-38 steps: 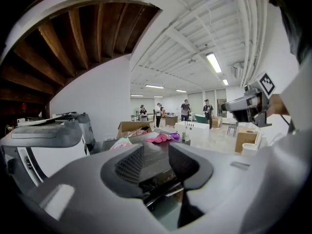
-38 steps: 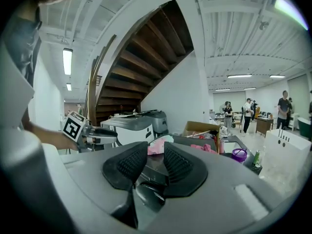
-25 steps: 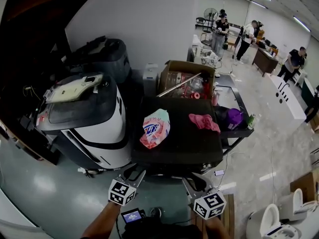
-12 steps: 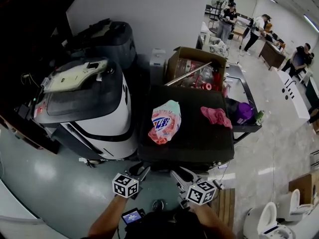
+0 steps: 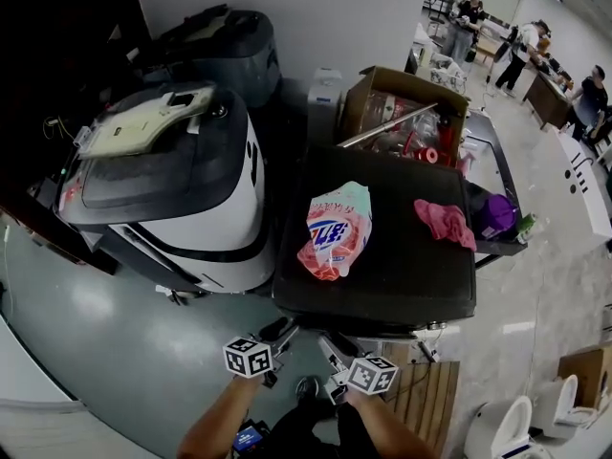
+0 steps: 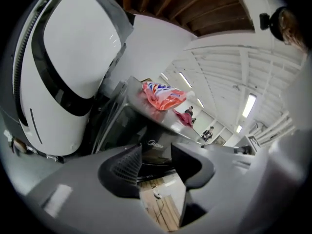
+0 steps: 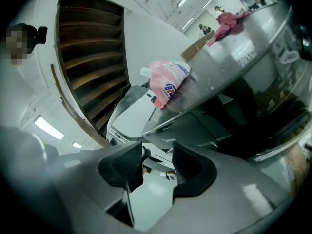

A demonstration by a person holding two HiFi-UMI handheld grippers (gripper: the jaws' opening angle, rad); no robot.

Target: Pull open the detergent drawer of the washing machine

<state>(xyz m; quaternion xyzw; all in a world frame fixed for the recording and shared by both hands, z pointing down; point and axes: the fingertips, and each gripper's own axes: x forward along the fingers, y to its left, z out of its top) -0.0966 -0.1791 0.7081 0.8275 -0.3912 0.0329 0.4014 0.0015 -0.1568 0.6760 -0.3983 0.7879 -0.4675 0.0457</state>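
The dark front-loading washing machine [image 5: 402,275] fills the middle of the head view; its front, where the drawer sits, is hidden under its top. A pink detergent bag [image 5: 335,229] and a pink cloth [image 5: 445,223] lie on top. My left gripper [image 5: 280,333] and right gripper [image 5: 330,350] hang low in front of the machine, side by side. In the left gripper view the jaws [image 6: 156,165] are opening with nothing between them, facing the machine's front panel [image 6: 155,144]. The right gripper [image 7: 158,168] is also opening and empty, below the panel [image 7: 187,133]. No drawer outline is clear.
A white and black top-loading machine [image 5: 182,199] stands close on the left. Behind the washer is an open cardboard box [image 5: 406,113], and a cart with a purple item [image 5: 497,213] is to the right. A wooden pallet [image 5: 421,404] lies on the floor by my right arm. People stand far back.
Both grippers have sunk lower in front of the washer and rolled. The washer's top now sits nearer the middle of the head view.
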